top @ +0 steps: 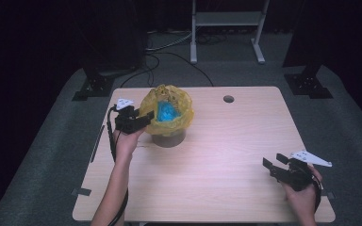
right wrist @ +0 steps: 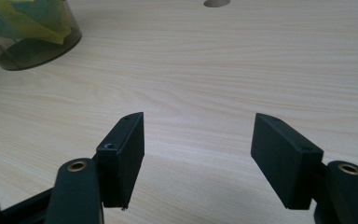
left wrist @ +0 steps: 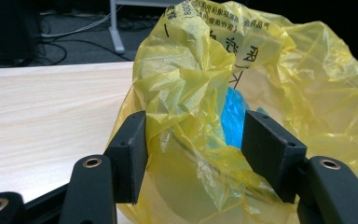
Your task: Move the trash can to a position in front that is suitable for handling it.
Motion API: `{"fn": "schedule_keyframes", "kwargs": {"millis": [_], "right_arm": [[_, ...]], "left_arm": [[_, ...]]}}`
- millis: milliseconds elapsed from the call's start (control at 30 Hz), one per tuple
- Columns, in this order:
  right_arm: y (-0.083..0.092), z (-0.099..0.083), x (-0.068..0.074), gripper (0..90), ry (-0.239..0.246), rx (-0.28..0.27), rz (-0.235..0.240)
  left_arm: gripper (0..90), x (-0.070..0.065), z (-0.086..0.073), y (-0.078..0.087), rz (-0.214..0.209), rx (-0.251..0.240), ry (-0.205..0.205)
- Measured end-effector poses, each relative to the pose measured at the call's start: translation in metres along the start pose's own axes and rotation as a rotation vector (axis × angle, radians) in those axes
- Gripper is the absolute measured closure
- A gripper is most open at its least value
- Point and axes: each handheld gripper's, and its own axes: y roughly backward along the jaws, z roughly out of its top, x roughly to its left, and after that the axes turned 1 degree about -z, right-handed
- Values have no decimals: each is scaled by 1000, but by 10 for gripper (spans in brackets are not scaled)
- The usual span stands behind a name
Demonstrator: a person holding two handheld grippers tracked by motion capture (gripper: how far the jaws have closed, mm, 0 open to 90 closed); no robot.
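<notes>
Two claws are at work — the left claw (left wrist: 193, 154) straddles a fold of the yellow bag (top: 167, 109) lining the bin (top: 168, 138), jaws not yet pinching. Next it must clamp that film. Right claw (right wrist: 198, 158) waits open, well apart over the tabletop (top: 226, 155).

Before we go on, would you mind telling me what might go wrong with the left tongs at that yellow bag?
1. The left tongs straddle a crumpled fold of the thin yellow plastic bag; a pinch and pull might tear it or slip off.
2. The bag lines a small dark translucent round bin that nothing steadies; the right tongs sit open, far off over the light wooden table, so a tug could tip or drag it.
3. The crumpled blue plastic inside might spill.
</notes>
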Motion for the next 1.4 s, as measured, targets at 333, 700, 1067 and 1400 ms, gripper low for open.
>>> {"fn": "schedule_keyframes", "kwargs": {"millis": [333, 700, 1067, 1400], "right_arm": [[-1, -1, 1, 343, -1, 8, 4], [-2, -1, 1, 343, 0, 16, 10], [-3, -1, -1, 343, -4, 19, 21], [-3, -1, -5, 338, -26, 18, 40]], "left_arm": [[351, -27, -25, 22, -36, -58, 19], [339, -52, -43, 42, -67, -75, 2], [261, -56, -41, 51, -116, -53, -40], [246, -44, -27, 54, -119, -94, -81]]}}
